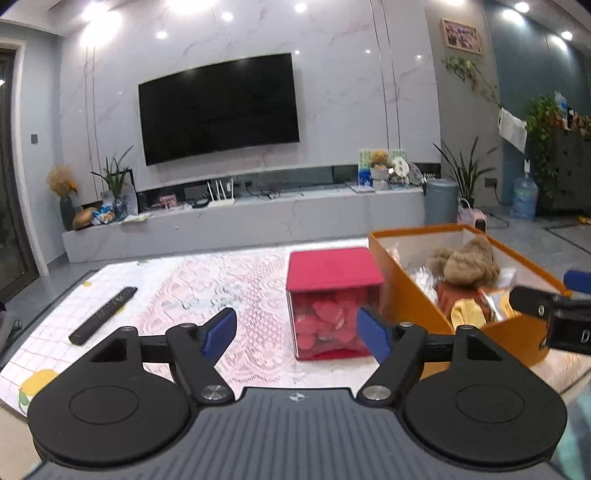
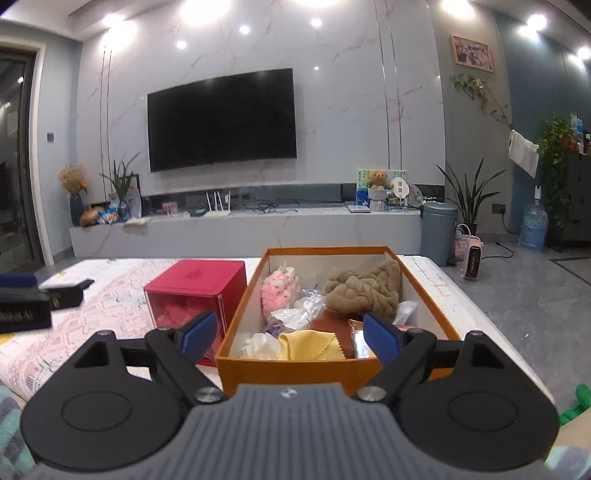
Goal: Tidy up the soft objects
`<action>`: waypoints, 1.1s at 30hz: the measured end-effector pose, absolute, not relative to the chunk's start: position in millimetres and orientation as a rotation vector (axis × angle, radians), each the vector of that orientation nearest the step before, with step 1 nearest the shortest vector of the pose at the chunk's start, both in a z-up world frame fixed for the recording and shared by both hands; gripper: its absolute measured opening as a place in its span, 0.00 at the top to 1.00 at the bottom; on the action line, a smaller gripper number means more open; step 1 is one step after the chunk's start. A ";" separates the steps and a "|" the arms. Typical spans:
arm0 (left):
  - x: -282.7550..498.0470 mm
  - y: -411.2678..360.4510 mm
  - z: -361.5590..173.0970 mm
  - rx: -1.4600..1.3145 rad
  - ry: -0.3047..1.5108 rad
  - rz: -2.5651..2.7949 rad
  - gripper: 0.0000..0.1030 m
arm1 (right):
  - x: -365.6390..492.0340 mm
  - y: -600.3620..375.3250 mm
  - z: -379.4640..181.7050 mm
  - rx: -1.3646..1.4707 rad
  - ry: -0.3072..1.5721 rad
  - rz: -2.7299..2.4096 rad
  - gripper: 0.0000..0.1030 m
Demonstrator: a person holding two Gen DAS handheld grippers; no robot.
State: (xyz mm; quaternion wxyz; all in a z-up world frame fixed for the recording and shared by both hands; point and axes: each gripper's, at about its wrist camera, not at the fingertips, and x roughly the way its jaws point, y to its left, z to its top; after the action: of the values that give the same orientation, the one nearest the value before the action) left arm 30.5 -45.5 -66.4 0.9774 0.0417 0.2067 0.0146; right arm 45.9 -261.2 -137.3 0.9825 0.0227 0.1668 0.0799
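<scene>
Glaring ceiling spotlights [image 1: 161, 35], fisheye-bowed edges

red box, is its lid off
No, the red box has its red lid seated flat on top, beside the open orange box.

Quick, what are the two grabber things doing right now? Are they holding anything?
Left hand-held gripper: open, holding nothing.
Right hand-held gripper: open, holding nothing, in front of the orange box.
</scene>
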 end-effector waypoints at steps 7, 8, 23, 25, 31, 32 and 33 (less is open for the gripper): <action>37.2 -44.2 -88.3 0.073 0.498 0.018 0.13 | 46.3 -262.8 -149.6 0.070 0.338 0.148 0.14; 36.5 -43.7 -90.9 0.073 0.499 0.019 0.13 | 47.1 -263.4 -150.8 0.071 0.338 0.144 0.13; 32.3 -35.4 -109.4 0.029 0.564 0.019 0.13 | 47.3 -259.1 -157.3 0.029 0.341 0.120 0.11; 32.9 -35.2 -108.1 0.021 0.567 0.017 0.13 | 47.9 -257.8 -158.2 0.020 0.341 0.119 0.11; 33.0 -34.1 -106.1 0.005 0.573 0.015 0.13 | 48.3 -255.6 -158.7 0.013 0.340 0.113 0.11; 32.8 -33.9 -106.0 0.005 0.573 0.015 0.13 | 48.1 -255.7 -158.6 0.013 0.338 0.110 0.11; 33.2 -33.6 -106.0 0.004 0.572 0.015 0.13 | 48.1 -255.8 -158.5 0.014 0.338 0.111 0.11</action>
State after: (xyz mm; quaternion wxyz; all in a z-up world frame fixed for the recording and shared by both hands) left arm 33.2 -33.6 -106.0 0.9593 0.0022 0.2824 0.0073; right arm 48.1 -255.8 -158.5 0.9842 0.0069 0.1681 0.0550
